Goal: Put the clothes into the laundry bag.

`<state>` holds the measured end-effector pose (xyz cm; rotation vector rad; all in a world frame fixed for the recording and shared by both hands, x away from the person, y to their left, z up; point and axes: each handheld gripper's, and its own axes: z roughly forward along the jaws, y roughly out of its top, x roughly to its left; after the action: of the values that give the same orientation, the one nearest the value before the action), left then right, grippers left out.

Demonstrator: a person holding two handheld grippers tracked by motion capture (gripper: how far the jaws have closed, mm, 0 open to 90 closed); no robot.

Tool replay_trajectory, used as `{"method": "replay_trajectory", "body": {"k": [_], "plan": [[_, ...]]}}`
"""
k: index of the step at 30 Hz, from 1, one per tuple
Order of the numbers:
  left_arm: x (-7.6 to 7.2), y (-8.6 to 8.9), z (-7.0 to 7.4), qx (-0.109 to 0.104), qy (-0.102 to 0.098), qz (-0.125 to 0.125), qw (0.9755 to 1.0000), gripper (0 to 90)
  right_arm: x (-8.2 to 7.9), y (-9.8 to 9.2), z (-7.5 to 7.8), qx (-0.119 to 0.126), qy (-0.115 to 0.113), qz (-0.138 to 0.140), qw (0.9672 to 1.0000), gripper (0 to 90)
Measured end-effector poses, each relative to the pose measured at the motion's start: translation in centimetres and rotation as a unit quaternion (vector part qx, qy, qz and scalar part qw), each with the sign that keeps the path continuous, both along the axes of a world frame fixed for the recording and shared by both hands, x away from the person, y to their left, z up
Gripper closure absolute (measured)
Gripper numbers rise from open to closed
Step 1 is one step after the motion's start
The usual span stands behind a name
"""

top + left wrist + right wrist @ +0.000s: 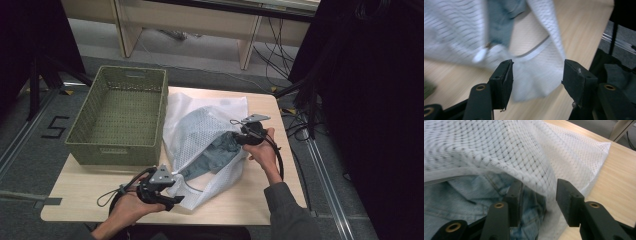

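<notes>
On the table (pixel 75 192), right of the basket (pixel 120 115): white mesh laundry bag (pixel 210 125) with denim garment (pixel 220 150) partly inside.

The bag lies flat, its mouth toward the person, and the denim protrudes from the opening. Both items are judged soft, limp and light; the mesh will sag and slide over the denim, so grip the stitched rim of the mouth rather than the open netting. The left tongs (pixel 536 75) stand apart at the near corner of the bag, with mesh between the jaws but not pinched. The right tongs (pixel 536 197) stand half open at the mouth, one jaw under the mesh edge against the denim and the other outside; nothing is clamped.
</notes>
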<state>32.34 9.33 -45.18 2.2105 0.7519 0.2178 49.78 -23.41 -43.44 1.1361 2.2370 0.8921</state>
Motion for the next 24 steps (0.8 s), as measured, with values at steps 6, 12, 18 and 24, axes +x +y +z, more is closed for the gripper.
{"method": "replay_trajectory", "body": {"k": [6, 12, 18, 24], "plan": [[0.1, 1.7, 0.1, 0.004, -0.003, 0.015, 0.9999, 38.2, 0.9, 1.1, -0.4, -0.024, -0.012, 0.003, 0.9996, 84.5], [0.2, 2.7, 0.2, -0.001, -0.002, 0.037, 0.9993, 37.7, -1.7, 0.9, 2.7, -0.026, -0.030, 0.027, 0.9988, 90.0], [0.2, 3.2, 0.2, -0.001, -0.004, 0.047, 0.9989, 37.4, -4.9, 0.6, 4.7, -0.029, -0.040, 0.064, 0.9967, 90.0], [0.1, 3.1, 0.0, -0.001, -0.003, 0.051, 0.9987, 37.4, -9.6, 0.8, 4.3, -0.046, 0.002, 0.112, 0.9926, 90.0]]}}
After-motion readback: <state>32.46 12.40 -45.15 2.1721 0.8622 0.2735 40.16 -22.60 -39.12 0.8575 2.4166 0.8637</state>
